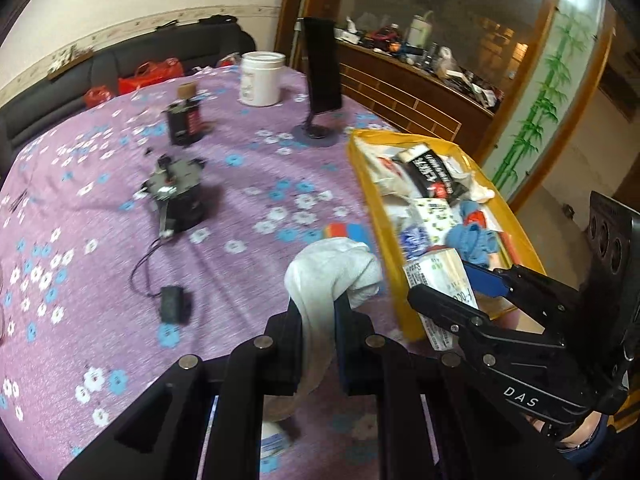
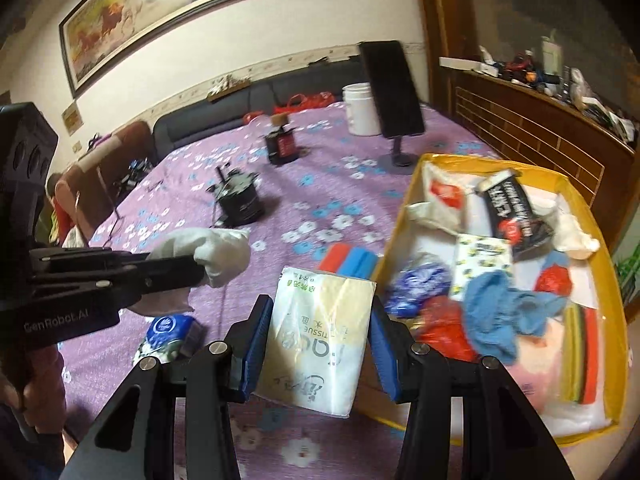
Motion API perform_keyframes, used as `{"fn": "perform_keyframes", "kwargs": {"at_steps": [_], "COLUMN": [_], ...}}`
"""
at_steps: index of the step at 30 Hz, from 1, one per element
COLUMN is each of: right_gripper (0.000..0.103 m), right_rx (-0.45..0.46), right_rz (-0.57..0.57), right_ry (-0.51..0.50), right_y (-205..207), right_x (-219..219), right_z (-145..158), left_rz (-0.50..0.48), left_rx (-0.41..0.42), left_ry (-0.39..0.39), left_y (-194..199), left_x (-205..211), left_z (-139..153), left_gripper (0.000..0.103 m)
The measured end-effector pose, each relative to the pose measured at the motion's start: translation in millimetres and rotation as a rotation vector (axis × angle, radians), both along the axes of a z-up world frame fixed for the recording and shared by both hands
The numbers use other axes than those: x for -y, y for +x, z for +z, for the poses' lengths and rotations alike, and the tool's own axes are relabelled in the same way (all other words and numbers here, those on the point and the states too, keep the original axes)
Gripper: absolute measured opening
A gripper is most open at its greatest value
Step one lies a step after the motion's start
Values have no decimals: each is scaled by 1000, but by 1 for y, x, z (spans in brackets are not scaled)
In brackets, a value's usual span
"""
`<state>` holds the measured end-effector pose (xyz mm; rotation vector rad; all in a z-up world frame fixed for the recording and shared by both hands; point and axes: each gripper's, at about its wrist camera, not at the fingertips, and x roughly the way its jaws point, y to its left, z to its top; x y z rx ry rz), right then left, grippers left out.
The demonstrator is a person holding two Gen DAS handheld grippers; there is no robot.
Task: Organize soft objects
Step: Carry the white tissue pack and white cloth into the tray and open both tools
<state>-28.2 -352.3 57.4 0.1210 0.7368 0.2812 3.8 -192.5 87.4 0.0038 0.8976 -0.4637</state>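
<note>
Softness rules here: the limp white cloth glove [image 1: 332,276], pinched mid-body by the left gripper [image 1: 318,320], and the squashy plastic-wrapped tissue pack [image 2: 320,332], clamped across its sides by the right gripper [image 2: 316,344], both hang just beside the yellow fabric bin [image 2: 616,292].

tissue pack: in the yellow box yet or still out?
Out. The tissue pack sits clamped between the right tongs, above the purple cloth, just short of the yellow box edge.
</note>
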Motion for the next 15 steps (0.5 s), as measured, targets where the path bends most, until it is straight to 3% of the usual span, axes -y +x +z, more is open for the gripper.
{"fn": "perform_keyframes", "kwargs": {"at_steps": [15], "right_gripper": [51], "right_rx": [32], "right_rz": [-134], "right_ry": [64], "right_y": [-6], "right_x": [83], "right_z": [10], "left_rz": [-114], "left_rx": [3], "left_ry": [26], "left_y": [11], "left_x": [83], "left_z": [7], "left_gripper": [13]}}
